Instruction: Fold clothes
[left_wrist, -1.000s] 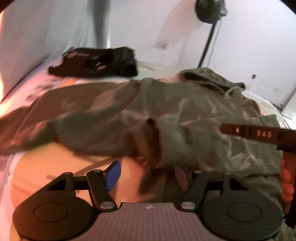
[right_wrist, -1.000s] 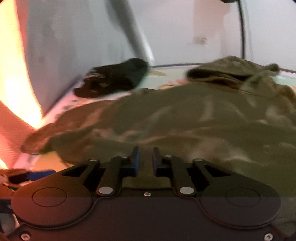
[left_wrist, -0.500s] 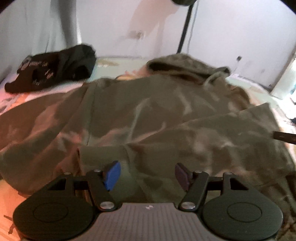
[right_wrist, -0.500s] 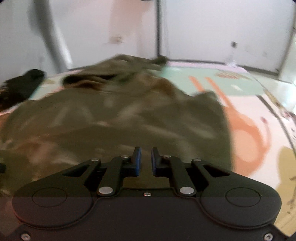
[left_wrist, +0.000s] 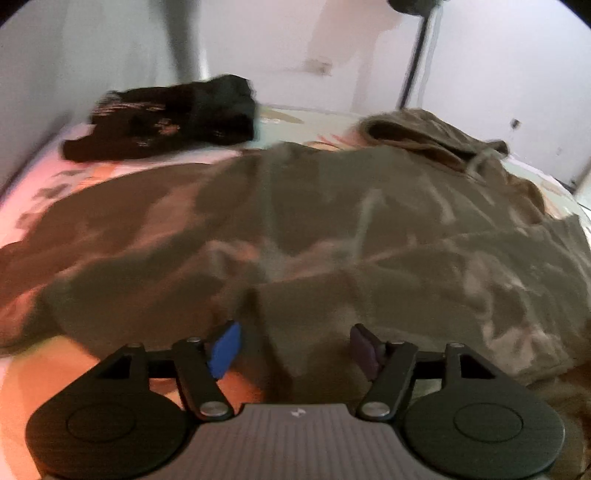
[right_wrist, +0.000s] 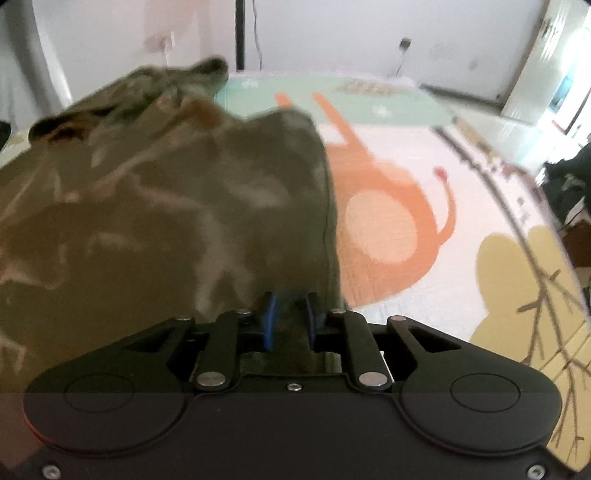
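While my right gripper (right_wrist: 290, 314) has swung across to the olive hoodie's (left_wrist: 332, 229) right edge, its jaws are easing apart with fabric between them. My left gripper (left_wrist: 293, 347) is opening, empty, above the hem. One fold looks laid on the play mat (right_wrist: 424, 166).

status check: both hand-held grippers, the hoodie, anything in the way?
Left hand-held gripper opening, nothing pinched. Right hand-held gripper opening, cloth between its pads. Olive-green fabric hoodie spread out, crumpled. Black printed garment beyond it, apart.
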